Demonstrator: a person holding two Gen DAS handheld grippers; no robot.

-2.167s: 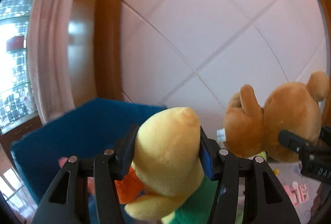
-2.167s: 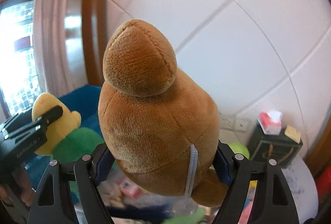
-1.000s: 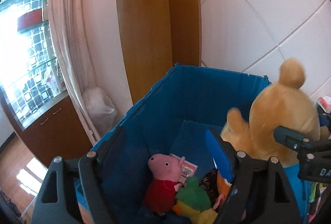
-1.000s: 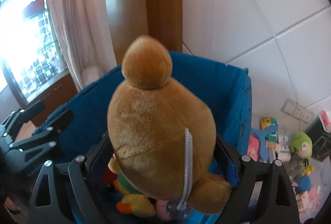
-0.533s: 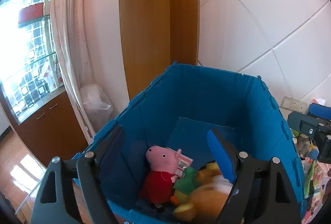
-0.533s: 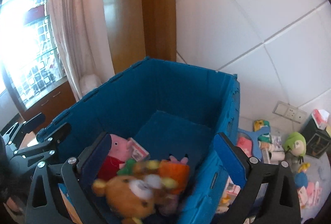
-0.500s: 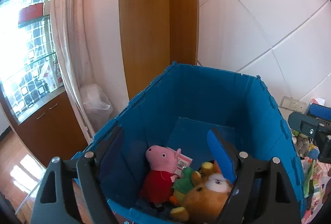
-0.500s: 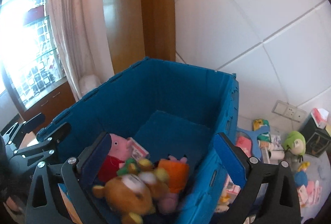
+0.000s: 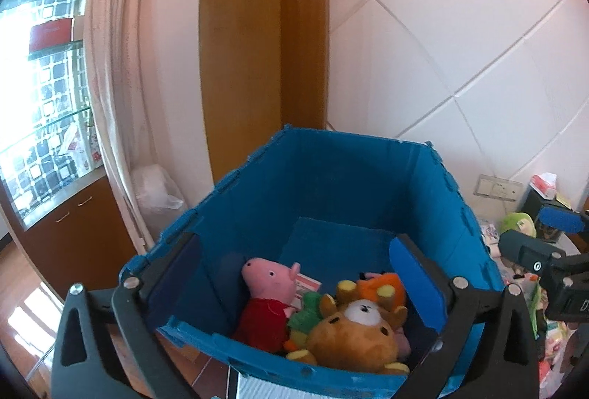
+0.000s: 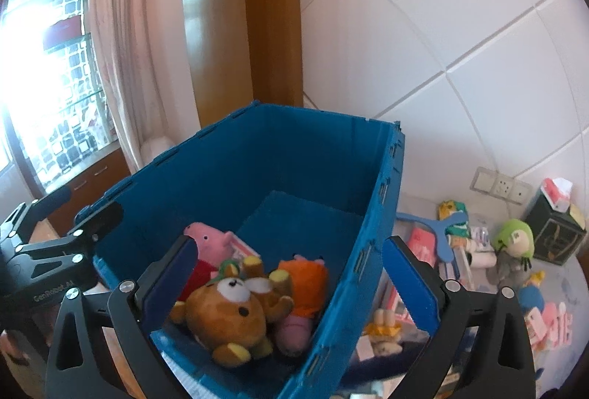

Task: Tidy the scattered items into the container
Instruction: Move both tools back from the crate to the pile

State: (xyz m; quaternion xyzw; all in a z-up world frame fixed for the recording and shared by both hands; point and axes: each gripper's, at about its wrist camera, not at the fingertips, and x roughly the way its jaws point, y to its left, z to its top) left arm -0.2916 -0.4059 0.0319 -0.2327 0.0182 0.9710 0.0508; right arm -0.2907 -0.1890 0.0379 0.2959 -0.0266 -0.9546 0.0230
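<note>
Down in the near corner of the blue crate [image 10: 371, 215] lie the plush toys already tidied: the brown bear [image 10: 228, 310] on its back, the pink pig [image 9: 270, 292] in a red top beside it, an orange plush [image 10: 303, 283] against the bear's far side. Your left gripper [image 9: 305, 283] and your right gripper [image 10: 285, 283] both hover over that corner with jaws spread wide and nothing between the pads; both have just been opening.

What remains for you sits on the pale surface to the right of the crate, outside its wall: a green-headed plush [image 10: 513, 244], a blue boomerang-shaped piece [image 10: 440, 233], a small yellow plush [image 10: 384, 323] close to the crate's side, and a litter of small packets and tubes [image 10: 475, 246] among them.

The plush should be light, soft and forgiving, so take the green-headed one across the head or body, where the stuffing fills the pads, and not by a thin limb, which would likely slip. The boomerang piece looks flat, stiff and smooth; pinch it across one arm near the bend. The packets look thin and may slide, so close on an edge that stands proud.
</note>
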